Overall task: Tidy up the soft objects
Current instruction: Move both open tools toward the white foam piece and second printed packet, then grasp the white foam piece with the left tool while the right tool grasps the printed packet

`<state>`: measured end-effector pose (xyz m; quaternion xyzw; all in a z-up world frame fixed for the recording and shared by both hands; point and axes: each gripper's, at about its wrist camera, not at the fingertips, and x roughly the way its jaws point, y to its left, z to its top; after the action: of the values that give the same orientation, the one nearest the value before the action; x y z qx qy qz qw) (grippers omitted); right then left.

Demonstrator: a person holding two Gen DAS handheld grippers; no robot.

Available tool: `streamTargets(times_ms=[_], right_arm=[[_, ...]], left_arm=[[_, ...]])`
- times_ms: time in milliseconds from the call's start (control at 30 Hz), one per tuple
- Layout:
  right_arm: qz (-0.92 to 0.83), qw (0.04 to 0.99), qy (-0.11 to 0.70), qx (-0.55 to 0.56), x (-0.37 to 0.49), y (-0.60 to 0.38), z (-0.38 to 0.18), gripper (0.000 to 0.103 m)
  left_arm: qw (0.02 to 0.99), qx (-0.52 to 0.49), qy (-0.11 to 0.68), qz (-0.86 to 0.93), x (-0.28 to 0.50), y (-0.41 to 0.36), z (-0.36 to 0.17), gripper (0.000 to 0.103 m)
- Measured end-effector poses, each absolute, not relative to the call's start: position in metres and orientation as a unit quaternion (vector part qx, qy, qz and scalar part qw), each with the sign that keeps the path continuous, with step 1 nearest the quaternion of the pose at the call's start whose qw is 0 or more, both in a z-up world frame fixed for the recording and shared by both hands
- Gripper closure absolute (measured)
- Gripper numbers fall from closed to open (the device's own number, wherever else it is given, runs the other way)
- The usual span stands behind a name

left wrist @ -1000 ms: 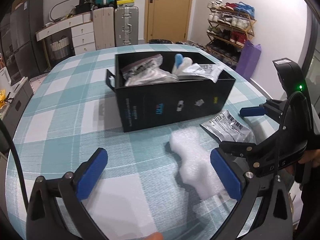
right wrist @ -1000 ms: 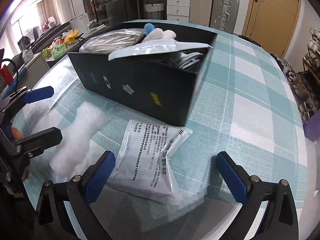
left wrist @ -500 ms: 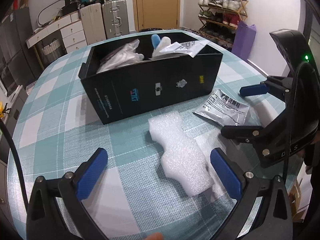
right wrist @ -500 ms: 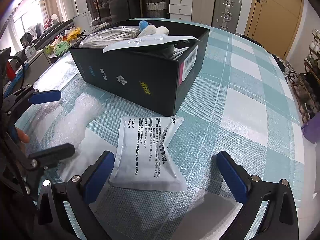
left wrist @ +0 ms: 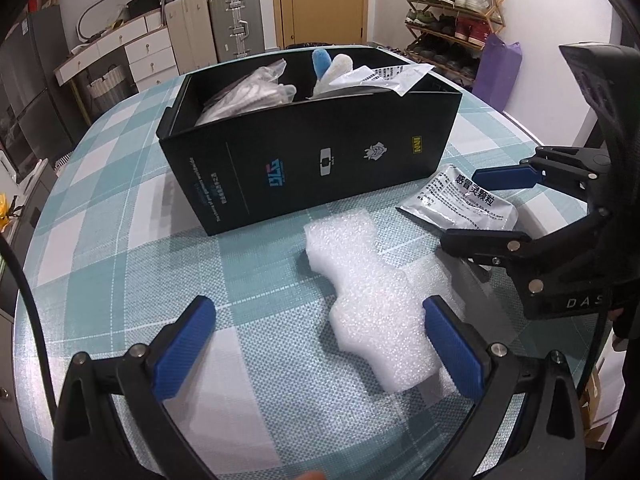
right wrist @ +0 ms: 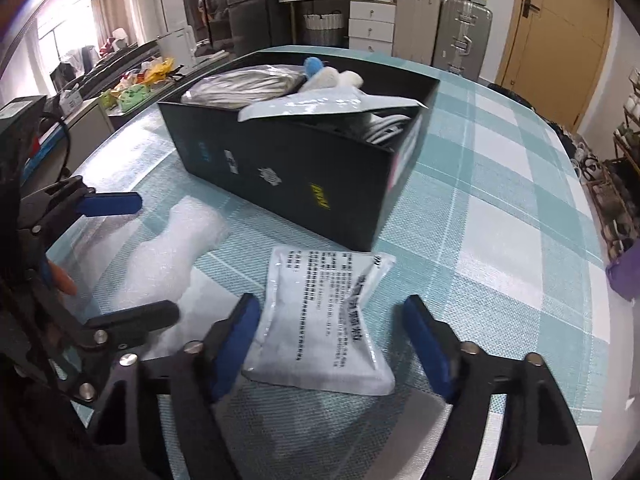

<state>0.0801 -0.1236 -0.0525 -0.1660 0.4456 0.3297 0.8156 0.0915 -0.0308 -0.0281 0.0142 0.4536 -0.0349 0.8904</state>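
A white foam piece (left wrist: pixel 372 300) lies on the checked tablecloth in front of a black box (left wrist: pixel 320 156); it also shows in the right wrist view (right wrist: pixel 168 256). My left gripper (left wrist: pixel 320 352) is open, the foam's near end between its fingers, against the right pad. A silver medicine pouch (right wrist: pixel 324 316) lies flat to the right of the foam and shows in the left wrist view (left wrist: pixel 460 200). My right gripper (right wrist: pixel 332 344) is open with its fingers either side of the pouch's near end. The black box (right wrist: pixel 304 176) holds bagged soft items.
The round table (right wrist: pixel 500 208) has a teal and white checked cloth. Suitcases (left wrist: pixel 236 28), drawers and a door stand behind it. A shoe rack (left wrist: pixel 448 20) and a purple bag (left wrist: pixel 500 68) are at the right. The box stands just beyond both grippers.
Both grippers have moved closer to their objects. The left now has the foam between its fingers. The right jaws have narrowed around the pouch.
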Motion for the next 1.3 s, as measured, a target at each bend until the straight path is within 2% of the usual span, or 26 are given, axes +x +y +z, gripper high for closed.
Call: streamTargets(times_ms=[100, 300, 500, 600, 700, 767, 800, 867, 1300], right_arm=[[0.339, 0.812, 0.444, -0.171, 0.076, -0.121, -0.051, 0.047], [0.345, 0.81, 0.44, -0.178, 0.073, -0.119, -0.049, 0.057], [0.347, 0.81, 0.438, -0.178, 0.073, -0.121, -0.049, 0.058], [0.348, 0.81, 0.438, -0.177, 0.074, -0.121, -0.049, 0.058], [0.347, 0.81, 0.438, -0.177, 0.074, -0.121, -0.049, 0.058], [0.347, 0.81, 0.438, -0.178, 0.074, -0.121, -0.049, 0.058], [0.347, 0.81, 0.438, -0.178, 0.074, -0.121, -0.049, 0.058], [0.346, 0.81, 0.437, -0.18, 0.074, -0.121, -0.048, 0.058], [0.355, 0.811, 0.428, -0.184, 0.069, -0.121, -0.041, 0.063]], left_arm=[[0.887, 0.006, 0.459, -0.037, 0.093, -0.029, -0.03, 0.0], [0.887, 0.005, 0.46, -0.043, 0.092, -0.029, -0.03, 0.002], [0.889, 0.012, 0.455, -0.058, 0.088, -0.035, -0.028, 0.009], [0.891, 0.021, 0.45, -0.061, 0.084, -0.039, -0.026, 0.018], [0.894, 0.022, 0.443, -0.067, 0.08, -0.039, -0.024, 0.031], [0.896, 0.021, 0.438, -0.069, 0.076, -0.039, -0.023, 0.046], [0.897, 0.021, 0.436, -0.071, 0.075, -0.038, -0.022, 0.05], [0.896, 0.025, 0.435, -0.08, 0.072, -0.039, -0.021, 0.066], [0.912, 0.01, 0.402, -0.079, 0.063, -0.03, 0.001, 0.066]])
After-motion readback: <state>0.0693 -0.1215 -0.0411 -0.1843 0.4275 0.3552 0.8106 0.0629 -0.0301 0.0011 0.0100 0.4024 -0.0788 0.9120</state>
